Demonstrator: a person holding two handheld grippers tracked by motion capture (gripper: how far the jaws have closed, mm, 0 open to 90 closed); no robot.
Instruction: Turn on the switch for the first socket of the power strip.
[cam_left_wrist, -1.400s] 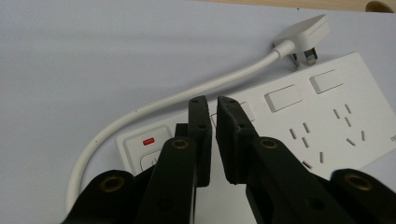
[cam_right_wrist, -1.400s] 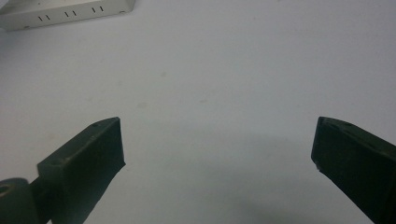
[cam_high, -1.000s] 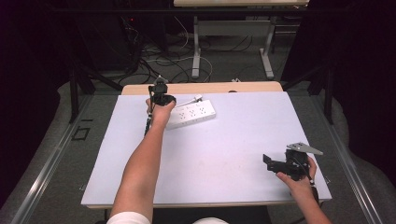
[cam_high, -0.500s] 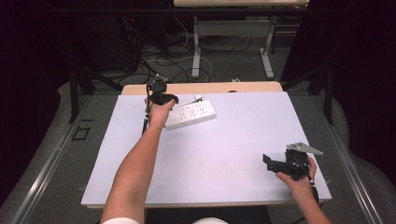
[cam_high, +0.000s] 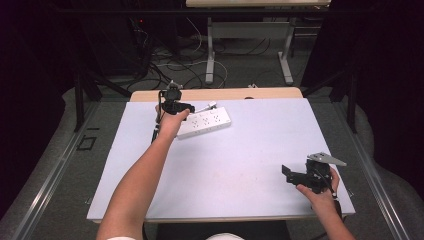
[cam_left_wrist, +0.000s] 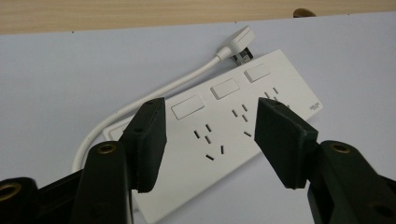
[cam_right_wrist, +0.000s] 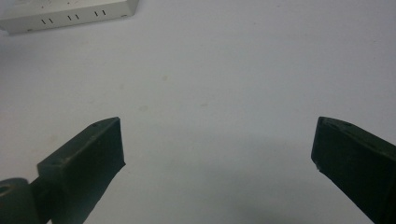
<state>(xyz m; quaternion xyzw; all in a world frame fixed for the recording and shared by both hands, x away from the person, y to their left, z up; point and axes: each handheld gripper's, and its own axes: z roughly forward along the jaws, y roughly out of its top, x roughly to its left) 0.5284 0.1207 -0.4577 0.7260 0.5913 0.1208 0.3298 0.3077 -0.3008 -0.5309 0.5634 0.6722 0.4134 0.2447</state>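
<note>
A white power strip (cam_high: 205, 124) with three rocker switches lies on the white table top (cam_high: 240, 150) near its far edge, left of centre. Its white cord (cam_left_wrist: 140, 105) curls round the back and ends in a plug (cam_left_wrist: 238, 39) beside the strip. My left gripper (cam_high: 176, 106) hovers at the strip's left end. In the left gripper view the power strip (cam_left_wrist: 224, 140) lies under the left gripper (cam_left_wrist: 210, 135), whose jaws stand apart with nothing between them. My right gripper (cam_high: 295, 175) rests low at the near right of the table, open and holding nothing. In the right gripper view the right gripper (cam_right_wrist: 217, 158) faces bare table, with the strip's edge (cam_right_wrist: 70, 14) far off.
A wooden strip (cam_high: 215, 94) borders the table's far edge. Beyond it are a desk frame (cam_high: 247, 50) and loose cables (cam_high: 175, 55) on the floor. Metal rails (cam_high: 55, 170) run along the table's left and right sides.
The left gripper has crept slightly toward the table's far edge over the strip's left end. The right gripper has stayed put.
</note>
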